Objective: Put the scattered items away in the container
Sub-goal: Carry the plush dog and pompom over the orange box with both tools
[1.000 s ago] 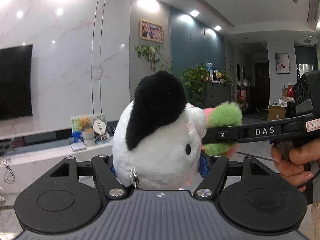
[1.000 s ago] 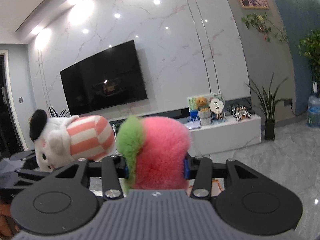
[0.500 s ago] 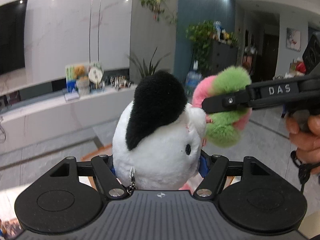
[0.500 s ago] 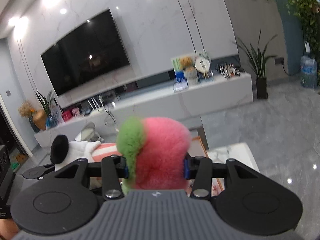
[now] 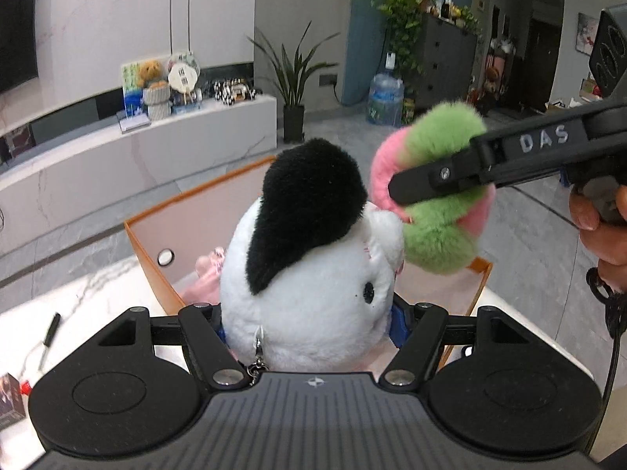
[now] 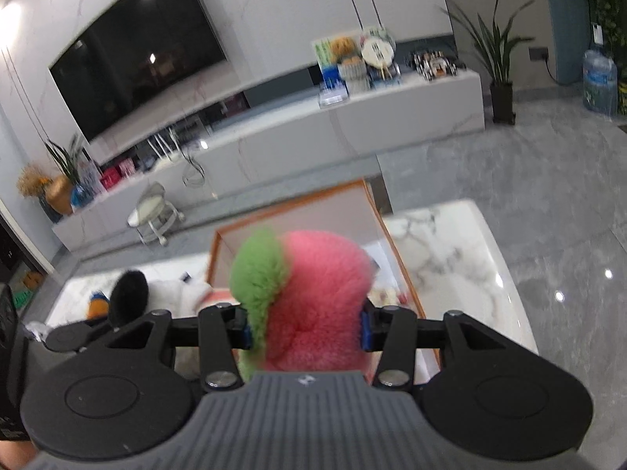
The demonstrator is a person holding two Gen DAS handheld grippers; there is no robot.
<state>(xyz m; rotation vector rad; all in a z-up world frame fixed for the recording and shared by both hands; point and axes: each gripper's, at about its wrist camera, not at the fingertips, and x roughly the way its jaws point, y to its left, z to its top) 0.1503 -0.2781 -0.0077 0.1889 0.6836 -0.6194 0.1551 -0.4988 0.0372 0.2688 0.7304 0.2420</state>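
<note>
Left gripper (image 5: 309, 325) clamps our white plush (image 5: 313, 293); right gripper (image 6: 305, 331) clamps pink-green plush (image 6: 313, 293); orange box (image 5: 156, 243) directly below-ahead of both.

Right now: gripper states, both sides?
Left gripper: closed on the white plush toy with the black ear.
Right gripper: closed on the pink and green plush ball.

the panda plush (image 5: 313, 274) sits between the left gripper's (image 5: 309, 325) jaws, above the open box (image 5: 156, 235). right of it, the fluffy ring (image 5: 443, 235) is clamped in the right gripper (image 6: 305, 331). the box stands on the table (image 6: 450, 258).
</note>
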